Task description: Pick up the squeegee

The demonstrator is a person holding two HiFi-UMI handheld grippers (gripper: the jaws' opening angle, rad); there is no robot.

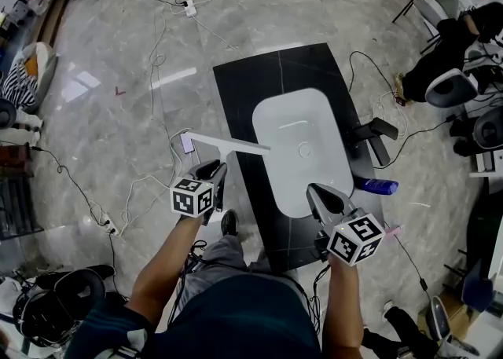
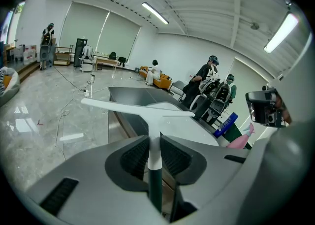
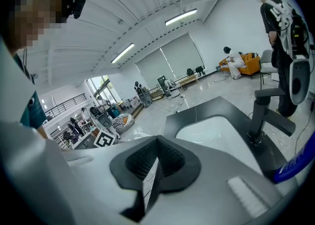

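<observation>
Left forearm reached forward. Left tongs (image 1: pixel 213 170) tilted downward, clenched on the squeegee (image 1: pixel 228 144) by its handle. The handle pointed away from the person, and the white blade ran crosswise at the far end. It was held in the air over the bench's (image 1: pixel 236 90) left edge, right tip above the basin (image 1: pixel 302 153) rim. Right tongs (image 1: pixel 321 195) pressed together on nothing, above the bench's near right corner.

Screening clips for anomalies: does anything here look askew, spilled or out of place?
Nothing plainly wrong. The left gripper grips the squeegee by its handle, clear of the counter. The blue bottle at the counter's right edge looks tilted, maybe lying down; I can't tell. Cables sprawl loosely over the floor.
</observation>
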